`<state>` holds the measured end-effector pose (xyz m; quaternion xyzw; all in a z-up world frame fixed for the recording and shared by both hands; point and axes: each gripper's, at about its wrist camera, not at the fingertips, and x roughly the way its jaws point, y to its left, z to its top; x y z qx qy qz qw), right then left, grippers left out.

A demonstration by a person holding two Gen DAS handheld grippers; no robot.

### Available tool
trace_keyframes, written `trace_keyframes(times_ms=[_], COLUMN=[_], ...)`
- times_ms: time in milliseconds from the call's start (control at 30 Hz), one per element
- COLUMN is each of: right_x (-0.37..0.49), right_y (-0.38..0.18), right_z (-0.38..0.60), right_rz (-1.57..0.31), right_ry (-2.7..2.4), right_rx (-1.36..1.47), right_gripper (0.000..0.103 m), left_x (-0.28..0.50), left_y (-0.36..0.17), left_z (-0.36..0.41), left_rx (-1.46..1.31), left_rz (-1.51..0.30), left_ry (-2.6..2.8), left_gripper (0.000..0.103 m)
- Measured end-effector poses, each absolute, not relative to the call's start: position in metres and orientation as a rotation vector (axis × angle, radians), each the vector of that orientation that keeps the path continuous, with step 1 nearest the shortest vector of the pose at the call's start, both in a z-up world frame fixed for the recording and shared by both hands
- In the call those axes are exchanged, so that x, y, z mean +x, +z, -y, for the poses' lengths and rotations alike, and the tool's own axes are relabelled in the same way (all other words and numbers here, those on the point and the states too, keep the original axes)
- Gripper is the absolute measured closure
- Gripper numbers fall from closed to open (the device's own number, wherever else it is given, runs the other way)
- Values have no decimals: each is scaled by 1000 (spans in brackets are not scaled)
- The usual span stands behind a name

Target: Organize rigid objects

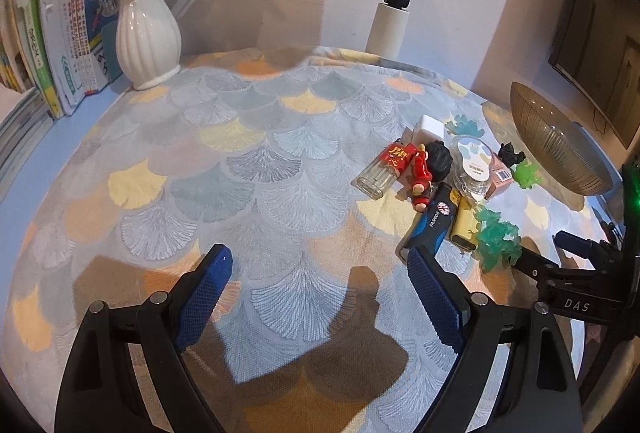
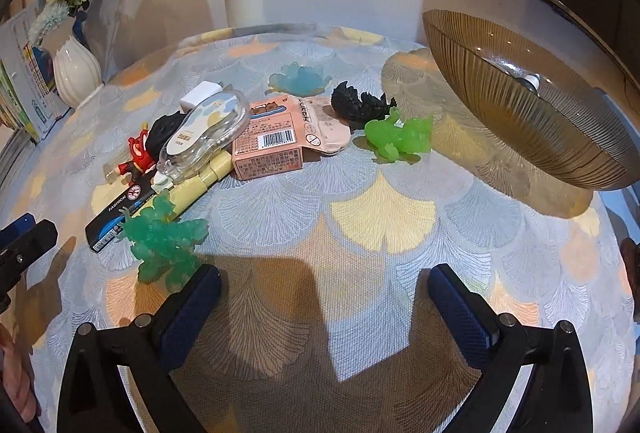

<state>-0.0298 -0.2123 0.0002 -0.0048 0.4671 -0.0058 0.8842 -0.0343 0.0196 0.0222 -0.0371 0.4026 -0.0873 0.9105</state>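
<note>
On bench (image 2: 360, 233), toy clutter (image 2: 224, 137) unsorted beside ribbed glass bowl (image 2: 540, 137); left claw (image 1: 320, 261), right claw (image 2: 324, 277) both agape, empty.

place: home room | evidence: leaf-pattern cloth (image 1: 248, 169) over worktop | white vase (image 1: 147, 37) with flowers | stacked books (image 1: 60, 33) | toys (image 2: 400, 135) | ribbed glass bowl (image 2: 532, 105)

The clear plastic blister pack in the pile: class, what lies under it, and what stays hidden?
The clear blister pack rests on the yellow tube and against the pink box. The black-haired figurine sits behind it. Whatever lies beneath its middle is covered.
</note>
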Motion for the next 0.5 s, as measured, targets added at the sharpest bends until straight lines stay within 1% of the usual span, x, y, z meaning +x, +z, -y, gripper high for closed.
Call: trace_keyframes(times_ms=[500], right_x=[-30], right_y=[0], right_z=[212], right_rz=[-972], right_ry=[-11], right_rx=[-9], right_gripper=[0], left_x=[-34], left_y=[22], left_z=[-20], left_rx=[-74], left_rz=[-836], left_ry=[-183], left_gripper=[14])
